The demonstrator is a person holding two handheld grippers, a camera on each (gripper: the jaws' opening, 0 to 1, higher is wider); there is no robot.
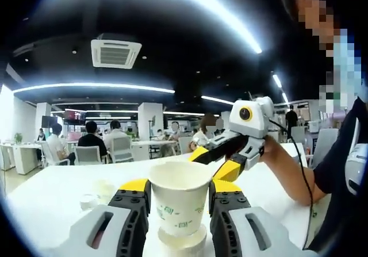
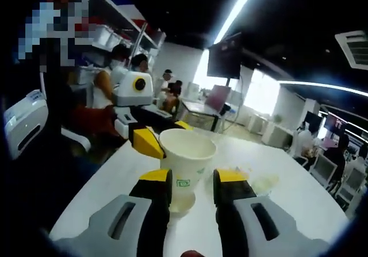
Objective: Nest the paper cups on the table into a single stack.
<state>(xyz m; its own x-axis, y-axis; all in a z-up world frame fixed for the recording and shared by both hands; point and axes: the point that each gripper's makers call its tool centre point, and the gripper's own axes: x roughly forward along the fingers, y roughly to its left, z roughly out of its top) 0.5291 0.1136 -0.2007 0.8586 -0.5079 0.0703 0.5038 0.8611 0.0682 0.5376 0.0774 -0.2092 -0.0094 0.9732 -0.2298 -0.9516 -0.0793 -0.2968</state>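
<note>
My left hand-held gripper sits closest, its jaws flanking a paper cup that stands upright on another cup's rim on the white tabletop. I cannot tell whether those jaws actually press the wall. My right hand-held gripper brackets the cup too, contact equally unclear. To seat it well, I'd keep the cup vertical, squeeze lightly so the wall doesn't buckle, and push straight down.

An upright white paper cup stands on the white round table between the left gripper's fingers, nested in another cup's rim, with the right gripper just behind it.
</note>
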